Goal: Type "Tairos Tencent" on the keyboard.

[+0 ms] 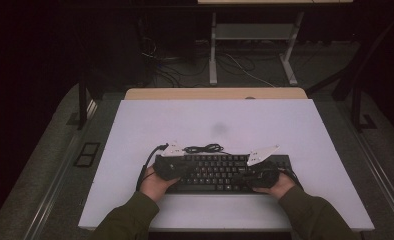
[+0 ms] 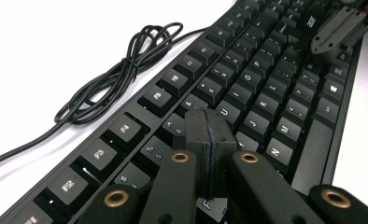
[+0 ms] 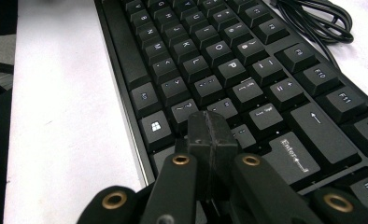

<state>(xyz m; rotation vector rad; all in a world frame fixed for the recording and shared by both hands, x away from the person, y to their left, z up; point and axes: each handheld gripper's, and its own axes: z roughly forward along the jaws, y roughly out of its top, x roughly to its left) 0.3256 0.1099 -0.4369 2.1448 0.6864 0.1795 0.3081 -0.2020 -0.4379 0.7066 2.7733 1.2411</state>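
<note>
Matte black keyboard (image 1: 220, 172), blocky square keys, on smooth white tabletop (image 1: 235, 125); coiled glossy cable (image 2: 121, 74) beside. Left claw (image 2: 205, 123) and right claw (image 3: 211, 126) pressed closed, empty, over keys.

Keyboard (image 1: 220, 172) near the table's (image 1: 135, 150) front edge, coiled cable (image 1: 203, 148) just behind (touching it).

1 keyboard (image 1: 220, 172), 1 cable (image 1: 203, 148), 2 tongs

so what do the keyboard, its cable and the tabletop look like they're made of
Keyboard: probably matte black plastic, with moulded keycaps, pale printed legends and a dull sheen. Cable: thin and glossy black, likely rubber or vinyl sheathing, since it bends into loose loops. Tabletop: a smooth white matte sheet, perhaps laminate or board; hard to tell.
</note>
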